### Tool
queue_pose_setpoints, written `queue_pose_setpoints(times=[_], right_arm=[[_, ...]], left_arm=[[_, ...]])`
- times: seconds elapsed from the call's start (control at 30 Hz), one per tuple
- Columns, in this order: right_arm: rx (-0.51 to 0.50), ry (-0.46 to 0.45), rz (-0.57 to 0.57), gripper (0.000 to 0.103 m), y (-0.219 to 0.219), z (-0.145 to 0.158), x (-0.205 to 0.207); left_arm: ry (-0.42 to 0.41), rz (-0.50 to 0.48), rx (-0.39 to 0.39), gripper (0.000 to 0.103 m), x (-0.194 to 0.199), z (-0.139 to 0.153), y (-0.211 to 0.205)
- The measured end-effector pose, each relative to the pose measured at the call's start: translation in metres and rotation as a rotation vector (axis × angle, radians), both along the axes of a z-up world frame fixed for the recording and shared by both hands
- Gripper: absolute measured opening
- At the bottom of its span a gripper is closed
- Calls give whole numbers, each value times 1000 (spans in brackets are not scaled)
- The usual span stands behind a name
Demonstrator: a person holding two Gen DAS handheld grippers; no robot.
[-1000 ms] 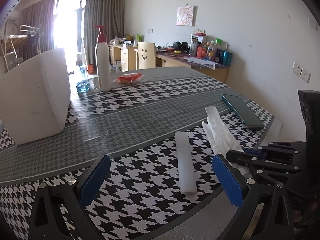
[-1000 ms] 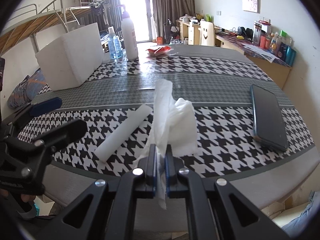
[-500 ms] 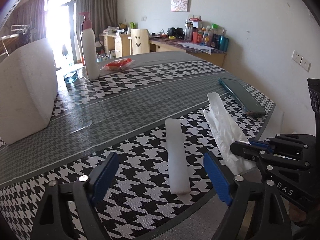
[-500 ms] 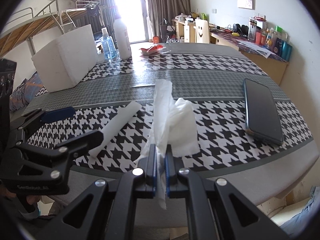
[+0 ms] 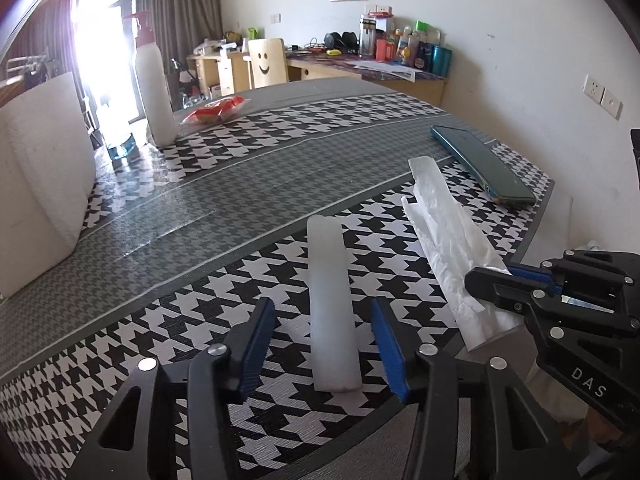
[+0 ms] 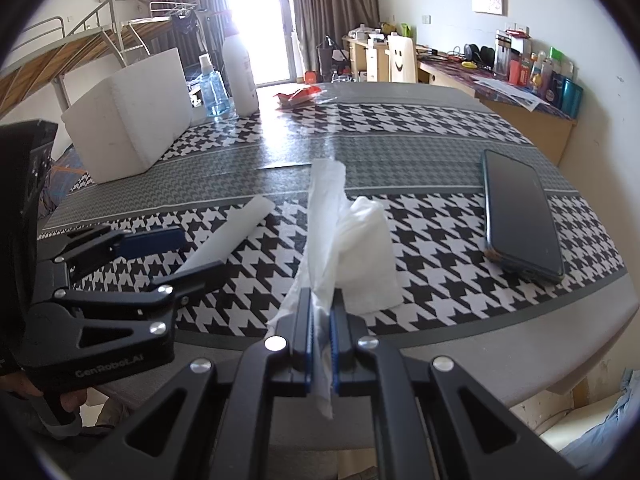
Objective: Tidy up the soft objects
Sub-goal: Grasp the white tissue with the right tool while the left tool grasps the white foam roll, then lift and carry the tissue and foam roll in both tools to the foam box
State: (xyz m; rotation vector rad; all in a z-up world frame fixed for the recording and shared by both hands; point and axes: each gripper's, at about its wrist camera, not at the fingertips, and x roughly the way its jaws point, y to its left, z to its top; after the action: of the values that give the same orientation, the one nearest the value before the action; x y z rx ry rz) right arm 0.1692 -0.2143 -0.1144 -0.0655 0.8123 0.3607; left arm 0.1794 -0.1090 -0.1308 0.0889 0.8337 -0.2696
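A white foam strip [image 5: 333,304] lies on the houndstooth tablecloth near the table's front edge; it also shows in the right wrist view [image 6: 230,236]. My left gripper [image 5: 324,348] is open, its blue pads on either side of the strip's near end, apart from it. My right gripper [image 6: 321,332] is shut on a crumpled white tissue [image 6: 344,236], which rests partly on the table. The tissue [image 5: 444,240] and the right gripper [image 5: 516,280] show at the right in the left wrist view.
A dark phone [image 6: 520,208] lies at the table's right edge. A white foam block [image 6: 132,120], a blue sanitiser bottle [image 6: 214,92], a white pump bottle [image 5: 154,88] and a red packet [image 5: 214,110] stand at the far side.
My left gripper has moved forward and right so its pads now straddle the foam strip's near end, and its jaws have narrowed. The right gripper has held the tissue still.
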Motion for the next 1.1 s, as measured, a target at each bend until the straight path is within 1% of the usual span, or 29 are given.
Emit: queue_pose_setpoints(times=[0.13,0.2,0.23,0.3,0.43,0.57,0.83,0.97,1.1], right_arm=[[0,-2,4,10,-2,0,0],[0,-1,4,10,-3,0,1],[-2,-1,2,10,-3,0,1],[-2,-1,1,10,-2,0,1],[1,-4,2,10,-2,0,0],[0,-7,3,10,-1,0,0],[5,-40,18,10,5,6,-3],[10,-55,31,10,10,11,-4],[11,-75,44,10,14,17,-5]], left_arm=[[-4,-2,9,36,1,0,-4],[-9,-2,28,33,1,-1,-6],[-8,-9,32,26,1,-1,-8],[2,-15,30,23,3,0,-10],[-4,-22,28,20,3,0,-8],[-5,-26,-5,18,3,3,-1],[-65,-11,-12,18,-9,18,9],[-97,12,-10,18,-15,26,17],[-119,26,-23,18,-21,34,26]])
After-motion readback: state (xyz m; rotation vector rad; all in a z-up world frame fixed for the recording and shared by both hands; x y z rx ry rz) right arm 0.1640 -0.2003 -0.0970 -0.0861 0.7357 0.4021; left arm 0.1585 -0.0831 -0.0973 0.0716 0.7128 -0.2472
